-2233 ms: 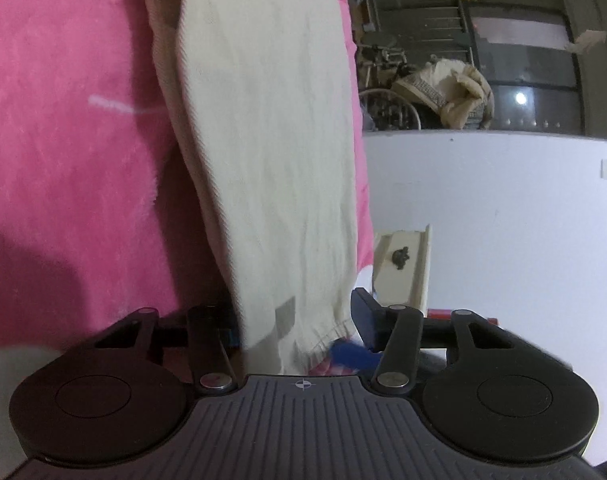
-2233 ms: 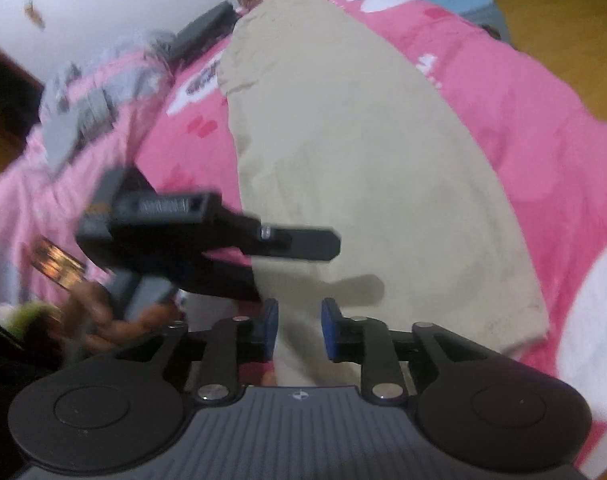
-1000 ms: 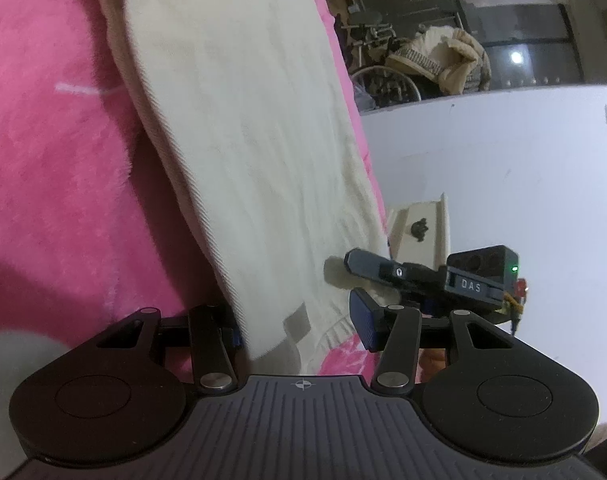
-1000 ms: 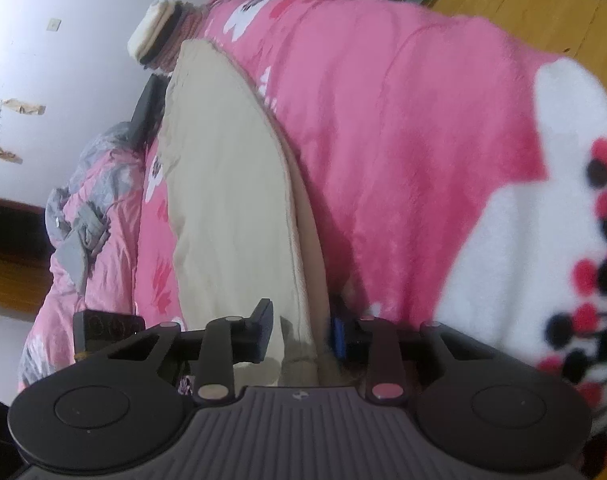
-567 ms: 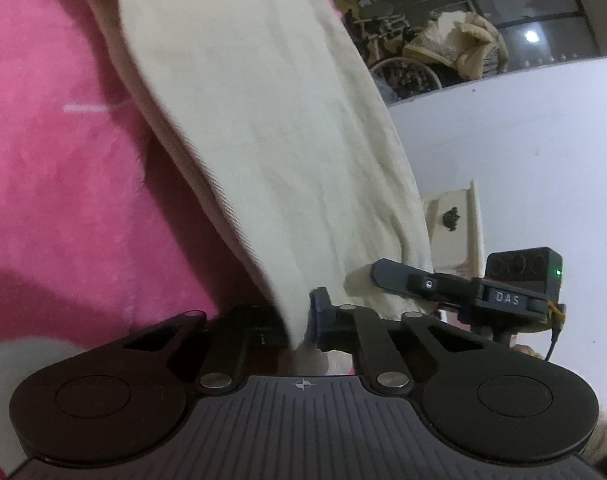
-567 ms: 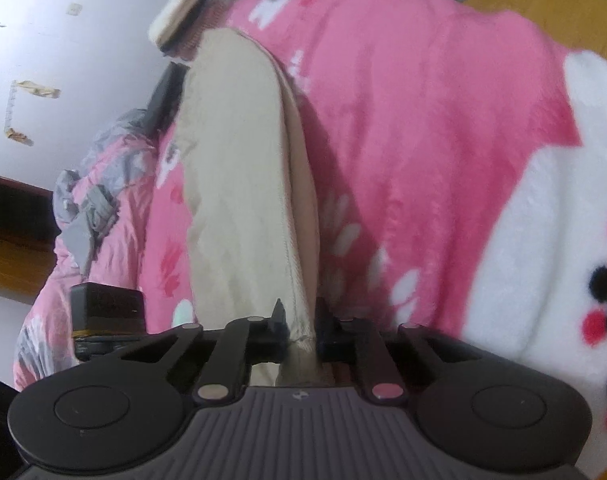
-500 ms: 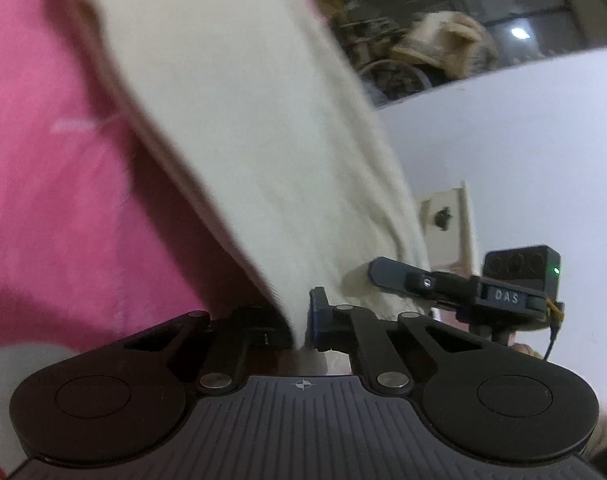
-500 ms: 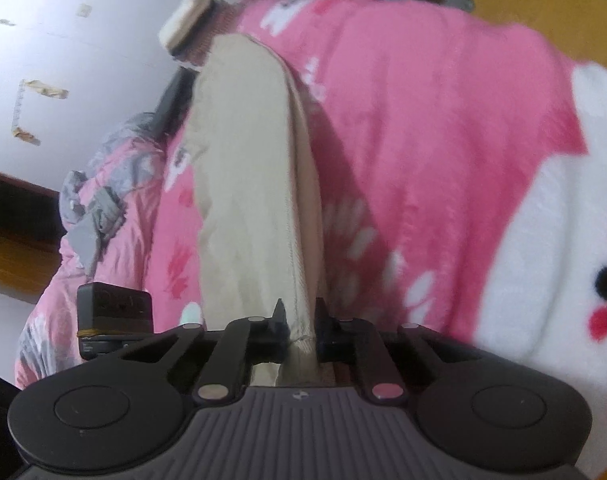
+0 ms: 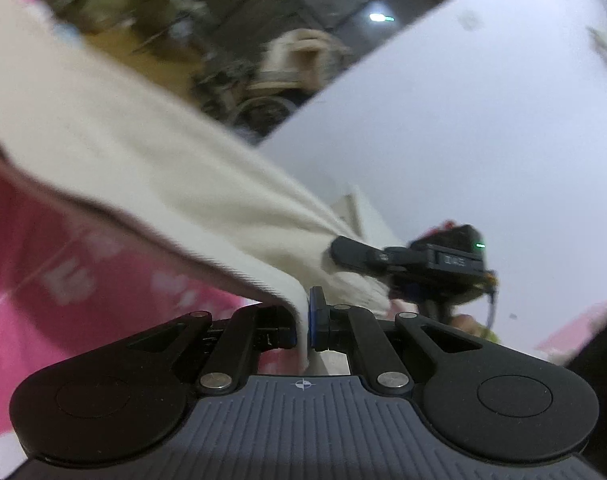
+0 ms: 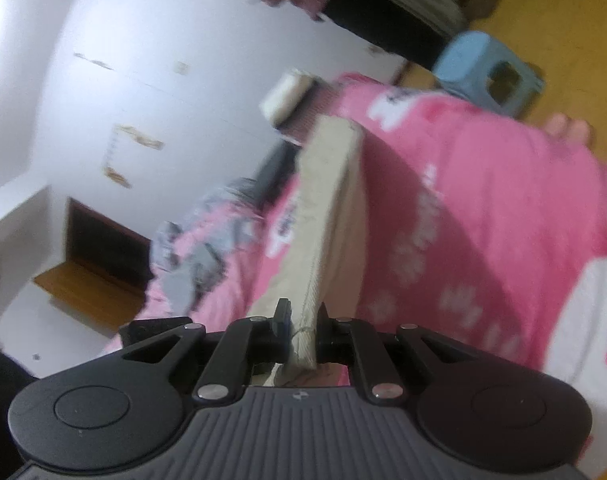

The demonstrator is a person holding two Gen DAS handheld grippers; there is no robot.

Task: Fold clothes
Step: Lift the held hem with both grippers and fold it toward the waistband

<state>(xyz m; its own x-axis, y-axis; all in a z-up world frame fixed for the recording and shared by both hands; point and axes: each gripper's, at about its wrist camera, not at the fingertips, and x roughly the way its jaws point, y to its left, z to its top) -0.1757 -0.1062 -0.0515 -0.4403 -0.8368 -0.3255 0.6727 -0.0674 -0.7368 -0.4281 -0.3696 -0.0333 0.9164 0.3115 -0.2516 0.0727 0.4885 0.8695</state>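
Observation:
A long cream garment (image 9: 115, 152) stretches from the upper left down into my left gripper (image 9: 302, 320), which is shut on its lower edge. Just beyond, the right gripper (image 9: 343, 254) pinches the same end of the cloth. In the right wrist view the cream garment (image 10: 327, 200) runs as a narrow folded strip from its far end on the bed down into my right gripper (image 10: 303, 320), shut on it. The held end hangs lifted above the pink blanket (image 10: 483, 216).
The pink blanket (image 9: 43, 280) with white prints covers the bed. A grey garment (image 10: 195, 256) lies crumpled at the bed's far left. A blue stool (image 10: 491, 72) stands on the wooden floor beyond. A white wall (image 9: 463, 120) rises to the right. A hand (image 10: 569, 128) shows at the blanket's edge.
Both grippers closed on the garment's end and have lifted it off the blanket. The views have swung sharply upward, with motion blur, and the cloth now hangs taut between them.

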